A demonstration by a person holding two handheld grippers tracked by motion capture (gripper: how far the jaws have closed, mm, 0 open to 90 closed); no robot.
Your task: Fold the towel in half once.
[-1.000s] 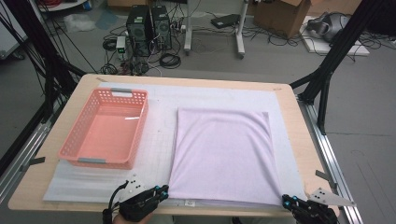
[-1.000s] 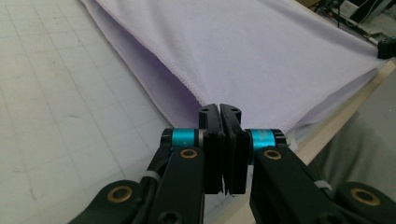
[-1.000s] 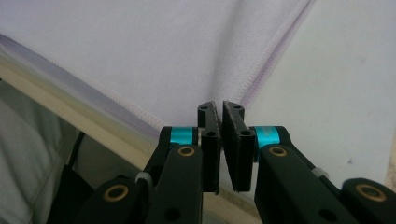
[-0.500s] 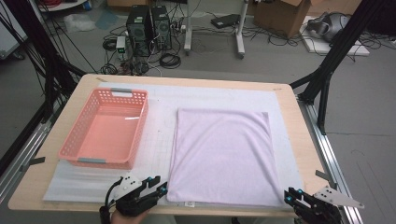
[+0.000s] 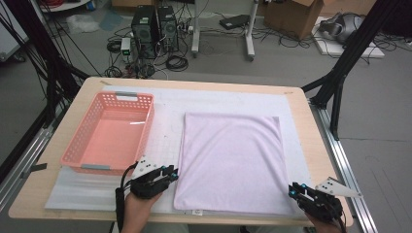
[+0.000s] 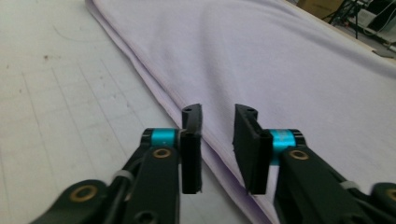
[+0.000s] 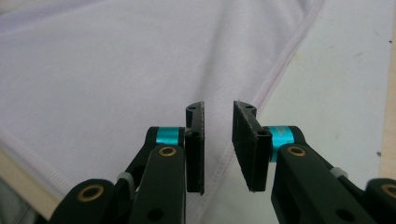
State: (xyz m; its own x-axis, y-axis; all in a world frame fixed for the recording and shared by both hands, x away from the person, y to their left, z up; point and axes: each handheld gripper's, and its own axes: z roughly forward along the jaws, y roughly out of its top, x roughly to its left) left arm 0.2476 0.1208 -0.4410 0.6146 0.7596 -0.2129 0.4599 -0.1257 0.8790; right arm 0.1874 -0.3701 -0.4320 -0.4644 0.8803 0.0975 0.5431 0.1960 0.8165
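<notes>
High view: one pale lilac cloth point(image 5: 231, 162), soft knit, folded into a near-square, lies flat on a white foam mat point(image 5: 165, 126) that covers the wooden surface point(image 5: 320, 141). One salmon plastic basket point(image 5: 109, 133), rectangular with lattice walls, sits on the mat just left of the cloth. Two grippers: the left gripper point(image 5: 171, 173) at the cloth's near left edge, the right gripper point(image 5: 293, 190) at its near right corner, each in one hand.

Left gripper view: two black jaws with teal collars stand a little apart and have just been closing partway. The gap sits over the cloth's layered, stitched edge point(image 6: 154, 88); the pads do not press on it. Mat to the left shows a faint grid pattern.

Right gripper view: the right gripper's jaws are likewise slightly parted, nothing clamped. Under them runs the cloth's hemmed side edge point(image 7: 280, 70), with smooth white mat to the right and a strip of bare wood at lower left.
</notes>
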